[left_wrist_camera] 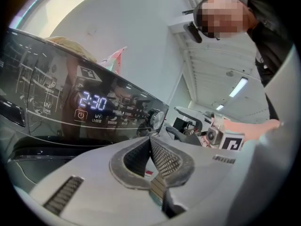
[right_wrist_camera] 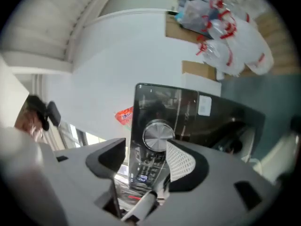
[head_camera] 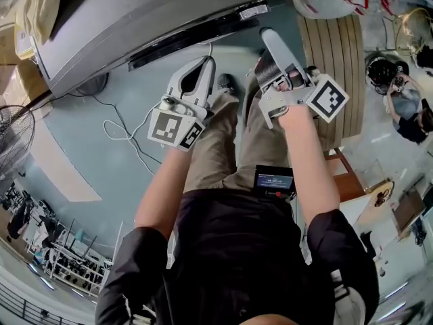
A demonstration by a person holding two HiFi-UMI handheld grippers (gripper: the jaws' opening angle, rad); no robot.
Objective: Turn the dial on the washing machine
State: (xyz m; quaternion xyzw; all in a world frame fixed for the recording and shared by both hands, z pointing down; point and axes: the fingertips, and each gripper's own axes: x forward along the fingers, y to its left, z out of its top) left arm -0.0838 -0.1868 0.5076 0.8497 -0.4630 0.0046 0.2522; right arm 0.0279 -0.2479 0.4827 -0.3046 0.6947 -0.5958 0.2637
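Where the washing machine [head_camera: 135, 26] fronts the person, the right gripper [right_wrist_camera: 146, 150] lines up on the dial [right_wrist_camera: 157, 135] with its jaws apart.

On the machine's dark control panel [right_wrist_camera: 160, 107], lit digits sit toward one end and the round silver dial toward the other. In the right gripper view the dial's face looks straight back along the gripper, just ahead of the jaw tips and a little toward the meshed jaw, with nothing held between them. This arm looks the nearer, so a short push forward should put the knob in the gap. The left gripper [left_wrist_camera: 150, 142] has its jaws pressed together on nothing. In its view the dial lies farther off, beyond the closed tips and slightly to their right.
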